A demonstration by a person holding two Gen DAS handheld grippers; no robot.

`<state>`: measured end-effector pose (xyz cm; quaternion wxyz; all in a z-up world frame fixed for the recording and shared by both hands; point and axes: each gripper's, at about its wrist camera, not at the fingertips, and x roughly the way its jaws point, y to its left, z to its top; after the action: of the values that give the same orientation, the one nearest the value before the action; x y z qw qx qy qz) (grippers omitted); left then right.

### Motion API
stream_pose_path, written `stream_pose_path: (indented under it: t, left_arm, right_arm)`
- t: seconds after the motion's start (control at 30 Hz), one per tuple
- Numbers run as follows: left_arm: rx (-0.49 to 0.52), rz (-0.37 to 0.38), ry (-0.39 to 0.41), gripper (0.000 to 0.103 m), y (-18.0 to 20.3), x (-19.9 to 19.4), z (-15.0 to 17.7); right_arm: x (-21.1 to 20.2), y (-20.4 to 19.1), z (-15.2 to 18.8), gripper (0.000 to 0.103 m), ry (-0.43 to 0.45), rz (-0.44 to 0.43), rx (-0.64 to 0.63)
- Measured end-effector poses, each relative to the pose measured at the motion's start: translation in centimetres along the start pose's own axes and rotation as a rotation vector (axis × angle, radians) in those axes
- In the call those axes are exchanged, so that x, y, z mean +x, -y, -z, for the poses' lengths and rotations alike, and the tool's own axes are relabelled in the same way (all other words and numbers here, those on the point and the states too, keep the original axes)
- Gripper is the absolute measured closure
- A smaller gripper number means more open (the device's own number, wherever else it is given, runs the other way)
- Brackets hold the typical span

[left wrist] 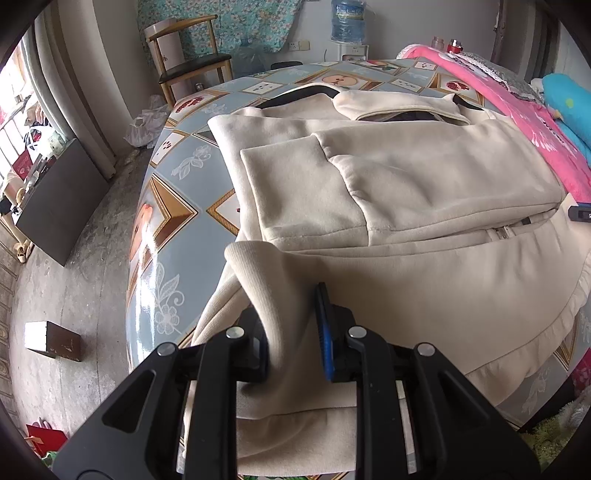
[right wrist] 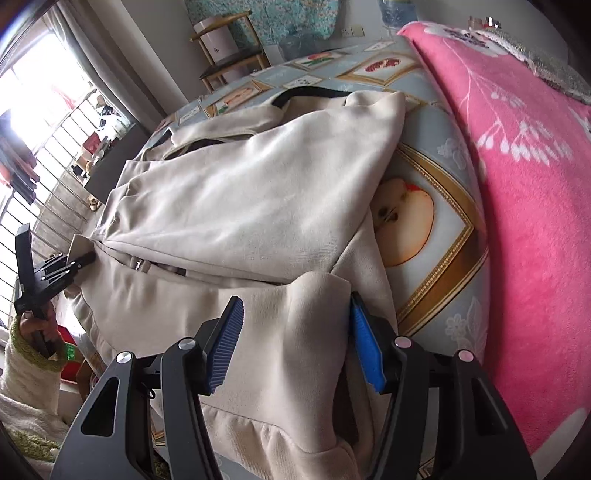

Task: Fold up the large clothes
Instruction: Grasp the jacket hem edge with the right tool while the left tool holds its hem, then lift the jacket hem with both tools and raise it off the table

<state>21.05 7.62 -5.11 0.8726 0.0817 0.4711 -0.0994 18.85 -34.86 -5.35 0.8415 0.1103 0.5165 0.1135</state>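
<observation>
Left gripper (left wrist: 291,339): jaws narrowed on a raised fold of the ribbed hem of the cream jacket (left wrist: 406,192), the cloth pinched between the blue pads. Right gripper (right wrist: 295,343): jaws about half spread, straddling a humped corner of the jacket's lower edge; the right pad lies against the cloth, the left pad (right wrist: 225,347) stands just clear of it, so no firm grip shows.

The jacket lies spread across the table (left wrist: 173,192), its collar at the far side, both sleeves folded in over the body, the zip line running across the middle. Its hem hangs over the table's near edge. To the jacket's left, bare tablecloth runs to the table's rim; beyond the collar more tablecloth lies free. To the jacket's right, a pink blanket (right wrist: 517,184) lies near it, with a narrow strip of cloth between.

The tablecloth is blue-grey, printed with framed fruit pictures. Beyond the table stand a wooden chair (left wrist: 188,59), a water bottle (left wrist: 347,20), and a barred window (right wrist: 44,122).
</observation>
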Motion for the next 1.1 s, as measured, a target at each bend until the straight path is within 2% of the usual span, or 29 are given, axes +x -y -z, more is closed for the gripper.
stream_pose_path:
  t: [0.2,0.23,0.37,0.47,0.53,0.6,0.7,0.8,0.83,1.1]
  left_arm:
    - [-0.016,0.023,0.001,0.083,-0.4,0.1,0.0]
    - [-0.018,0.027,0.002,0.083,-0.5,0.1,0.0]
    - [-0.031,0.047,0.002,0.083,-0.9,0.1,0.0]
    - [-0.043,0.055,0.002,0.083,-1.1,0.1,0.1]
    - [-0.049,0.055,0.000,0.083,-1.0,0.1,0.0]
    - [-0.050,0.050,-0.002,0.083,-1.0,0.1,0.0]
    - [-0.039,0.029,0.000,0.083,-0.7,-0.1,0.0]
    - [-0.008,-0.002,0.021,0.092,-0.1,-1.1,0.2]
    - [-0.005,-0.003,0.032,0.095,-0.1,-1.7,0.3]
    - [0.018,0.003,0.139,0.095,-0.7,-9.1,2.4]
  right_arm:
    - [-1.0,0.1,1.3,0.048,-0.067,-0.052,0.001]
    - [-1.0,-0.1,1.6,0.053,-0.079,-0.051,-0.009]
    - [-0.1,-0.4,1.5,0.062,-0.095,-0.001,-0.022]
    - [0.2,-0.7,1.0,0.075,-0.082,0.050,-0.012]
    - [-0.3,-1.3,1.2,0.090,-0.070,0.091,-0.029]
    - [-1.3,-2.6,1.7,0.095,-0.047,0.130,-0.068]
    - [-3.0,-4.9,2.6,0.096,0.008,0.199,-0.129]
    - [-4.8,-6.3,3.1,0.097,0.065,0.230,-0.137]
    - [-5.5,-6.5,3.3,0.097,0.085,0.240,-0.133]
    - [-10.1,-7.9,5.7,0.097,0.181,0.272,-0.081]
